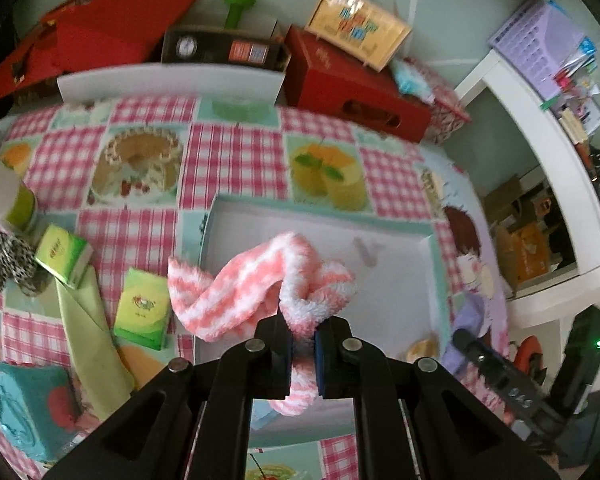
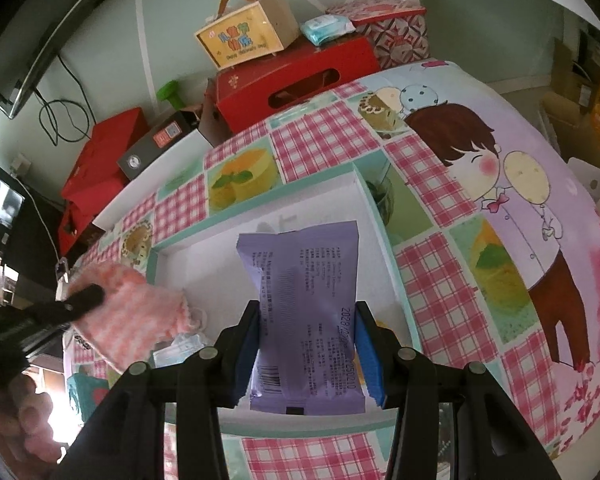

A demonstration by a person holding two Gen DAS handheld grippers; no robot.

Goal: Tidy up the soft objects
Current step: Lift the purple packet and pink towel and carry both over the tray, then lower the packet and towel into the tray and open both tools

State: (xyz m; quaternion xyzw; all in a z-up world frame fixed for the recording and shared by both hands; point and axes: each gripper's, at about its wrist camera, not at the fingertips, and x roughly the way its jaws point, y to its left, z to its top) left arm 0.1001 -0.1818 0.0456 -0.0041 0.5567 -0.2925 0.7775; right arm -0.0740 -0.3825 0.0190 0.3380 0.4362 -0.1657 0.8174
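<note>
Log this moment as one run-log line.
left gripper: shut on pink sock | right gripper: shut on purple packet | both over white tray

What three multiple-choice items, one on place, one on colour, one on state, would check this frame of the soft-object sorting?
1. The purple packet hangs over:
A. the white tray
B. the red box
C. the floor

2. The fuzzy cloth is:
A. plain blue
B. pink and white
C. green

3. The left hand-held gripper is:
A. open and empty
B. shut on the fuzzy cloth
C. shut on a green tissue pack

Answers:
1 A, the white tray lies right behind the packet held by the right hand-held gripper.
2 B, pink and white stripes show.
3 B, its pads pinch the cloth.
</note>
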